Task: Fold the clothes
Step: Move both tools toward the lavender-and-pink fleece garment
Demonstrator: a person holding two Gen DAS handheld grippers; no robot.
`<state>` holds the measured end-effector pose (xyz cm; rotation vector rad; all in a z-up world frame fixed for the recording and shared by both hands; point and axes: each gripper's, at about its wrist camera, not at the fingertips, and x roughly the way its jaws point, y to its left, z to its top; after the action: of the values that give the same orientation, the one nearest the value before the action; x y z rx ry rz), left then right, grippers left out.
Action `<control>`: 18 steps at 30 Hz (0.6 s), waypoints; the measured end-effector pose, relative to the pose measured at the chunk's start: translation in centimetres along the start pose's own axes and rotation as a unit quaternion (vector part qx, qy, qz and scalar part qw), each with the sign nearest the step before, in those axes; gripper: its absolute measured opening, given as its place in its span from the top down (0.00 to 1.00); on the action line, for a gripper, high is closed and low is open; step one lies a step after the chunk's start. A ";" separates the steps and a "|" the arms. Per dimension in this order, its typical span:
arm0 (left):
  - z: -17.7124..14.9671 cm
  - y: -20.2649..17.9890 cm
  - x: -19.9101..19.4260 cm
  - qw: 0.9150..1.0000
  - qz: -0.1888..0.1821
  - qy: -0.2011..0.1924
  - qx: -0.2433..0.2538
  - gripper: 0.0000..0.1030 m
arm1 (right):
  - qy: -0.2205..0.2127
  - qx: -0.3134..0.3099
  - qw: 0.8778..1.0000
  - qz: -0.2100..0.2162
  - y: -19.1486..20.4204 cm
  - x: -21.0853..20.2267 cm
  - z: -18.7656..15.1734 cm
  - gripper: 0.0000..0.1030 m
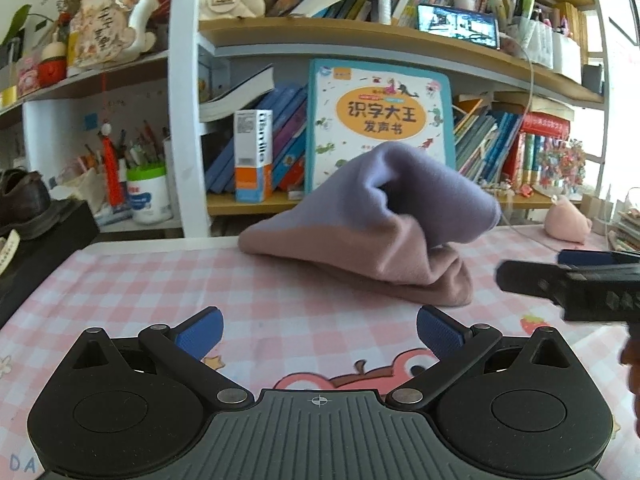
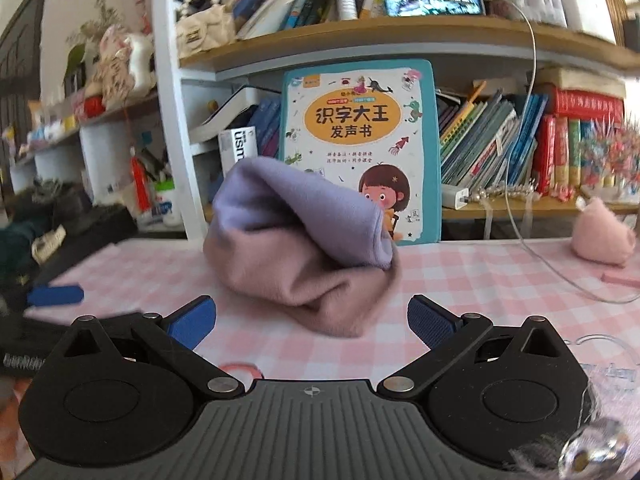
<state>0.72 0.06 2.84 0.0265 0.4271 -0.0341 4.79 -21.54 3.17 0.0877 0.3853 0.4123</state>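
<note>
Over on the left, the left gripper (image 1: 319, 334) hangs above the pink checked tablecloth (image 1: 152, 280) with its fingers spread wide, holding nothing. Dead centre, the purple-and-pink garment (image 1: 372, 236) sits bunched in a peaked heap, not flat or folded. Right gripper (image 2: 311, 322) is spread and empty too. My guess: the cloth needs grabbing by an edge and spreading out.

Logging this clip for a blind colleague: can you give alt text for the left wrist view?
A crumpled lilac and dusty-pink garment sits heaped on a pink checked tablecloth, ahead of the open, empty left gripper. The right gripper enters from the right edge, and cluttered bookshelves fill the background.
</note>
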 end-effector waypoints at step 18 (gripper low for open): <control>2.0 -4.3 4.1 0.999 -0.005 0.008 0.049 0.00 | -0.017 0.046 0.999 -0.016 -4.5 -0.4 -0.3 0.00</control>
<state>5.17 -4.41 2.89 0.1217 0.4415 -0.0651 5.99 -25.82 2.30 0.1768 0.3719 0.3608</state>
